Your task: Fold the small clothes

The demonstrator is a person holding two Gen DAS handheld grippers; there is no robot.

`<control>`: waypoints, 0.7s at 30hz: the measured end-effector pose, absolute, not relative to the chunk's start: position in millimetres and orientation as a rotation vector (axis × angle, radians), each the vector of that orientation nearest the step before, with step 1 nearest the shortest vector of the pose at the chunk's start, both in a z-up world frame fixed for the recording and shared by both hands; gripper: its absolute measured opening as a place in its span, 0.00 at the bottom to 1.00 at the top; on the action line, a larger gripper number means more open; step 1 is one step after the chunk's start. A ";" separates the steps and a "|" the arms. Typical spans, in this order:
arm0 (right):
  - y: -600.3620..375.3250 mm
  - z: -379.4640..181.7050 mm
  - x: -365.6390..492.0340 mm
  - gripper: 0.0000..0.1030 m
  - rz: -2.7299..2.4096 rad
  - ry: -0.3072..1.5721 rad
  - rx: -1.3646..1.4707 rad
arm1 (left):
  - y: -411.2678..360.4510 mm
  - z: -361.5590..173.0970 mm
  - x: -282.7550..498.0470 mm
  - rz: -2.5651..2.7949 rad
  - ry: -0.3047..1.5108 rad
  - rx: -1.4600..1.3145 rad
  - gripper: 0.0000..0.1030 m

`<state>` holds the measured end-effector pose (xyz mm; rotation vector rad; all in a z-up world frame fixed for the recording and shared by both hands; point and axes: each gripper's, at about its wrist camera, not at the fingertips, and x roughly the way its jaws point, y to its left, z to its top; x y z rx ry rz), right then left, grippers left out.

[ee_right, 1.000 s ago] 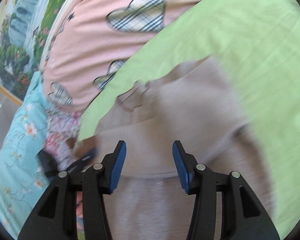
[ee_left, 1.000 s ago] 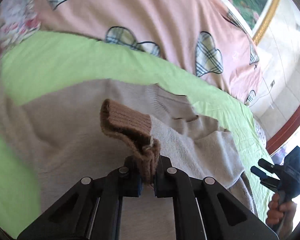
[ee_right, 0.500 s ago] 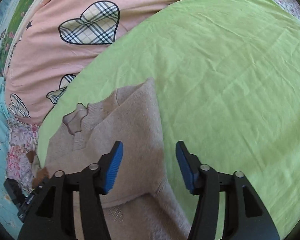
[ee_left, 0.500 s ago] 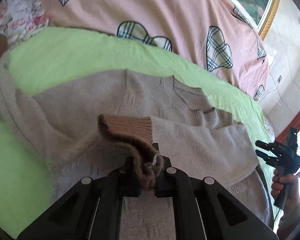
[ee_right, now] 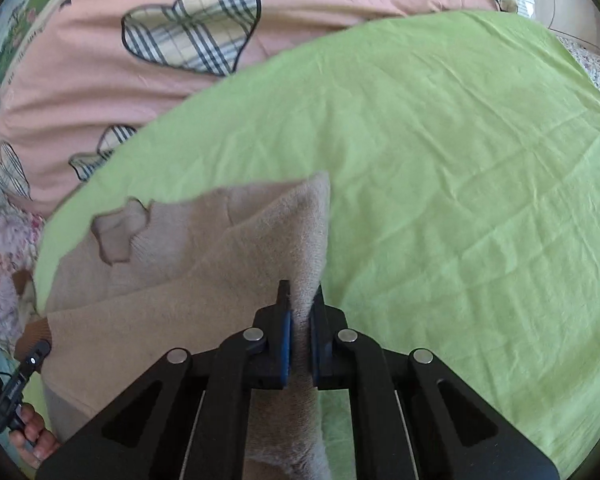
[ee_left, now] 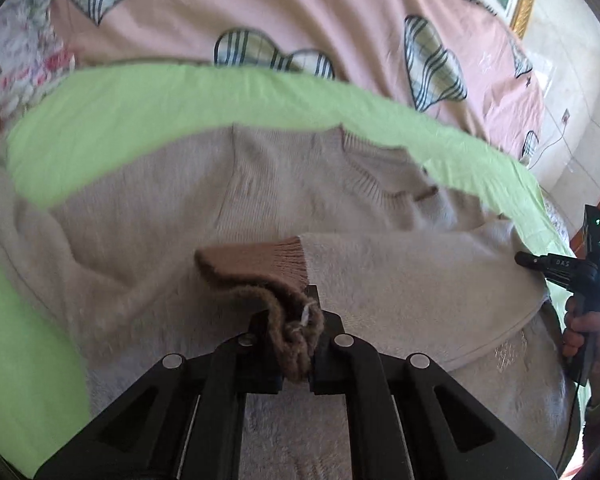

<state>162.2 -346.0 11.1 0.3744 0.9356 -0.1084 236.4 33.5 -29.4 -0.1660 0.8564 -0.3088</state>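
Observation:
A beige knit sweater (ee_left: 148, 216) lies flat on a green sheet (ee_left: 140, 112), collar away from me. My left gripper (ee_left: 296, 344) is shut on the brown ribbed cuff (ee_left: 256, 264) of one sleeve, which is laid across the sweater's body. My right gripper (ee_right: 300, 320) is shut on the sweater's side edge (ee_right: 312, 248), at the fold where that sleeve starts. The right gripper also shows at the right edge of the left wrist view (ee_left: 560, 268). The left gripper shows at the lower left of the right wrist view (ee_right: 24, 368).
A pink quilt with plaid hearts (ee_left: 260, 20) lies beyond the green sheet, also in the right wrist view (ee_right: 188, 40). Floral bedding (ee_right: 0, 248) is at the left. Bare green sheet (ee_right: 480, 200) spreads to the right of the sweater.
My right gripper was open above the sweater's edge and has closed on it. My left gripper has carried the cuff across the sweater's body, keeping its grip.

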 end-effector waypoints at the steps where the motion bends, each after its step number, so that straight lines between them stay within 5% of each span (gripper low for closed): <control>1: -345.7 8.8 162.0 0.08 -0.110 0.942 0.379 | 35.7 -31.8 235.2 -0.306 0.871 -0.171 0.10; 6: -350.5 24.3 141.7 0.35 -0.149 0.908 0.429 | 54.4 -26.7 220.2 -0.265 0.885 -0.174 0.17; 9: -339.9 45.5 118.6 0.42 -0.133 0.843 0.434 | 70.7 -17.9 200.2 -0.250 0.861 -0.190 0.18; 15: -294.0 43.0 81.2 0.47 0.034 0.865 0.495 | 112.0 -4.3 174.7 -0.172 0.835 -0.254 0.36; 17: -278.0 34.6 77.3 0.47 0.076 0.909 0.503 | 127.5 3.1 176.9 -0.130 0.821 -0.255 0.50; 21: -251.0 21.1 69.3 0.47 0.149 0.976 0.488 | 158.5 21.8 197.0 -0.046 0.795 -0.262 0.59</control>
